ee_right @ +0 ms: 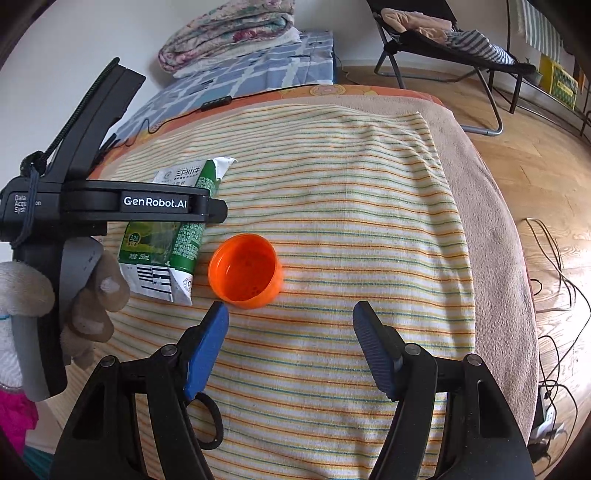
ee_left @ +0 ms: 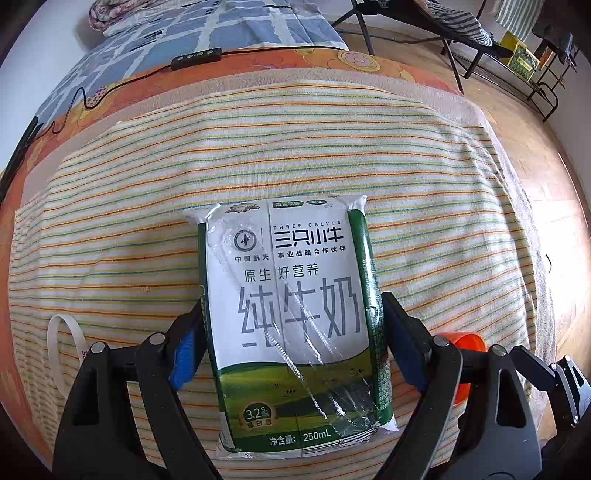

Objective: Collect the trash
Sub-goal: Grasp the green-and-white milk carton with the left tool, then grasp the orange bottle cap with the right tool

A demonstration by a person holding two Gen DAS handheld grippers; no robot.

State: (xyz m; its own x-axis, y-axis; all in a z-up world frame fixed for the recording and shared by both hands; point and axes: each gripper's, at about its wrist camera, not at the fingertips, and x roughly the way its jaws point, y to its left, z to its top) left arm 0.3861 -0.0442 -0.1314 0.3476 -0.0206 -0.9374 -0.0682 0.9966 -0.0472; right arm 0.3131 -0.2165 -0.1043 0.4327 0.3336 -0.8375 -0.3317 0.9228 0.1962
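A green and white milk carton [ee_left: 295, 314], with a wrapped straw on its face, lies flat on the striped blanket [ee_left: 424, 184]. My left gripper [ee_left: 291, 301] straddles it from above, open, one pad close beside each long edge. In the right wrist view the carton [ee_right: 184, 236] lies under that gripper, which a gloved hand [ee_right: 92, 295] holds. An orange plastic cap [ee_right: 245, 275] sits mouth up just right of the carton. My right gripper [ee_right: 289, 308] hangs open and empty just short of the cap, its blue left pad [ee_right: 207, 350] nearest to it.
A white ring [ee_left: 62, 343] lies on the blanket left of the carton, and a black loop [ee_right: 210, 421] lies under my right gripper. A cable with a control box [ee_left: 195, 58] crosses the bed's far side. Beyond are a folded quilt [ee_right: 229, 33], a folding chair [ee_right: 443, 37] and floor cables [ee_right: 554, 277].
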